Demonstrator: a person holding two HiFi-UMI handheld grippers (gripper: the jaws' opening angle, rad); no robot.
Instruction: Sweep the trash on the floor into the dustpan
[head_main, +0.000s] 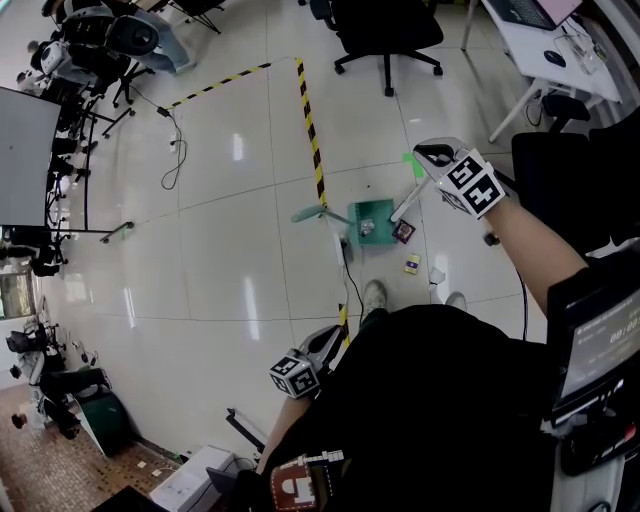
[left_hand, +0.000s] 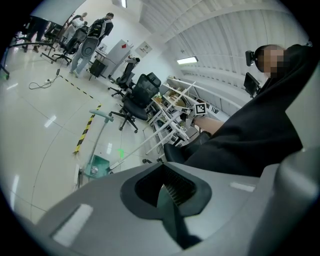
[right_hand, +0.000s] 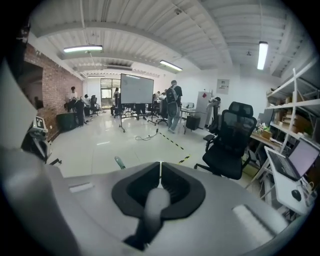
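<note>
Gripping a white pole (head_main: 410, 198), your right hand-held gripper (head_main: 436, 155) has its jaws clenched round the shaft. The pole slants down to the floor (head_main: 220, 250) and ends just beside the green dustpan (head_main: 376, 208).

The dustpan sits on the floor ahead of your shoes (head_main: 374, 295), next to the yellow-and-black tape line (head_main: 312, 135). Its long handle (head_main: 308, 214) stands free of both grippers. One pale piece of trash (head_main: 366, 229) lies inside the pan. A dark wrapper (head_main: 403, 232) lies at its right edge. A yellow scrap (head_main: 411, 264) and a white scrap (head_main: 437, 276) lie on the floor nearer you.

Your left hand-held gripper (head_main: 330, 342) hangs low by your side, well apart from the dustpan. Its jaws are drawn together, and I can name nothing held between them.
</note>
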